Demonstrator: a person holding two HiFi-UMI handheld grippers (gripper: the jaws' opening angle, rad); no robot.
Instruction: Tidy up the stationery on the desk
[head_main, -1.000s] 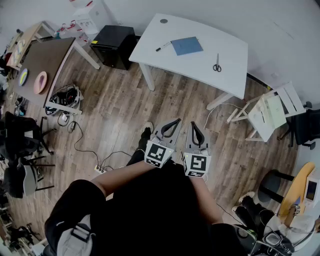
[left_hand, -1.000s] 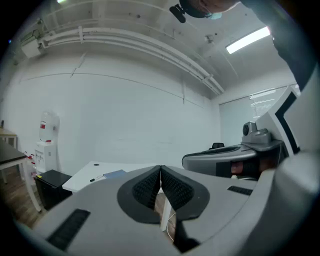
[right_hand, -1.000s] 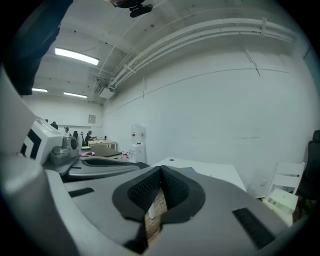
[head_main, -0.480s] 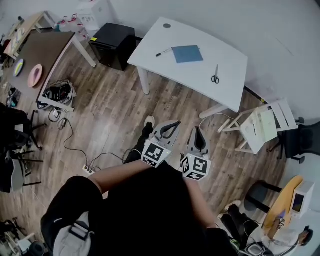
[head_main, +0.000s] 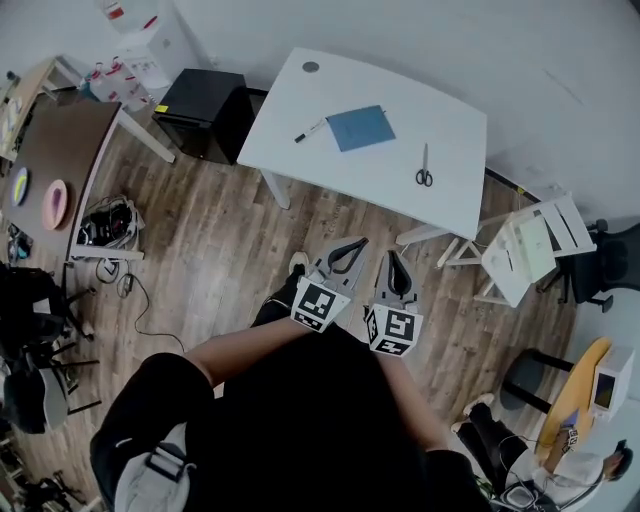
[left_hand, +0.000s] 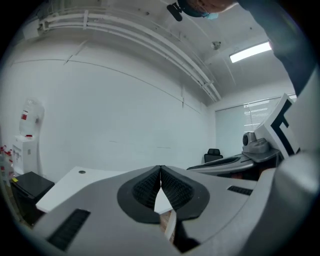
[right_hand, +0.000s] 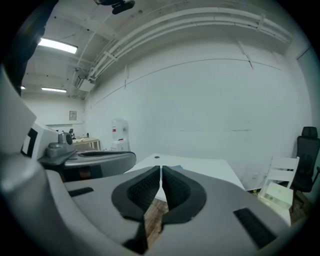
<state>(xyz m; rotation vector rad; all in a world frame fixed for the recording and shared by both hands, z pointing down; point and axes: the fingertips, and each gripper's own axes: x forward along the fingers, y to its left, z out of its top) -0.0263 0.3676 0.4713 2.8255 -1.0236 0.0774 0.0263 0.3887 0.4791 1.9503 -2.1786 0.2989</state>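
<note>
Left gripper (head_main: 352, 247) and right gripper (head_main: 391, 258) are both pressed together, empty, over the wood floor (head_main: 230, 230) well short of the desk (head_main: 330, 160) — reach in like that and they'd probably shove stuff off an edge instead of grabbing it. Pen (head_main: 309, 131) and notebook (head_main: 360, 127) sit toward the desk's left end, scissors (head_main: 424, 166) near the right end — white wall (head_main: 450, 40) behind.
</note>
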